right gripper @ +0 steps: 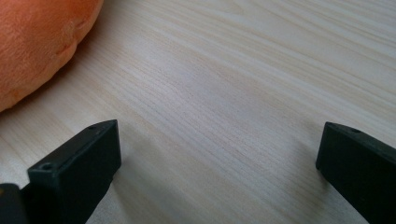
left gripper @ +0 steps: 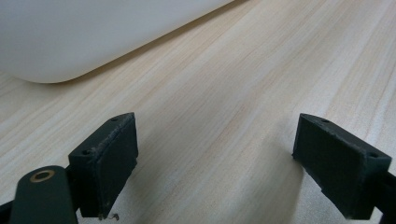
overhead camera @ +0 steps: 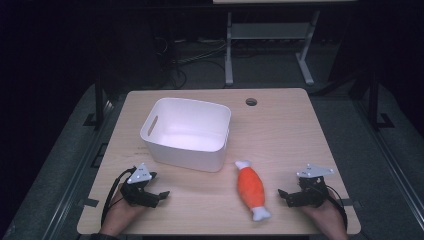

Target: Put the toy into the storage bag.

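From the high view we see one white plastic bin (overhead camera: 187, 134) with a slot handle in its left wall, standing on the far left part of the light wooden table (overhead camera: 280, 130); nothing lies inside it that we can make out. One orange plush toy (overhead camera: 251, 189) with white ends lies flat on the near part of the table, just right of the bin's near corner and apart from it. We count two tongs: the left gripper (overhead camera: 159, 196) rests near the table's front left, the right gripper (overhead camera: 284, 196) near the front right, both pointing inward, with the toy between them and closer to the right one. In the left gripper view, its jaws stand wide apart over bare wood, with nothing between them, and the bin's rounded white wall (left gripper: 93, 37) sits ahead, well clear of the jaws. In the right gripper view, the jaws are likewise spread wide and released over bare table, while the toy's orange body (right gripper: 42, 42) fills the upper left corner, near the left jaw but not touching it.
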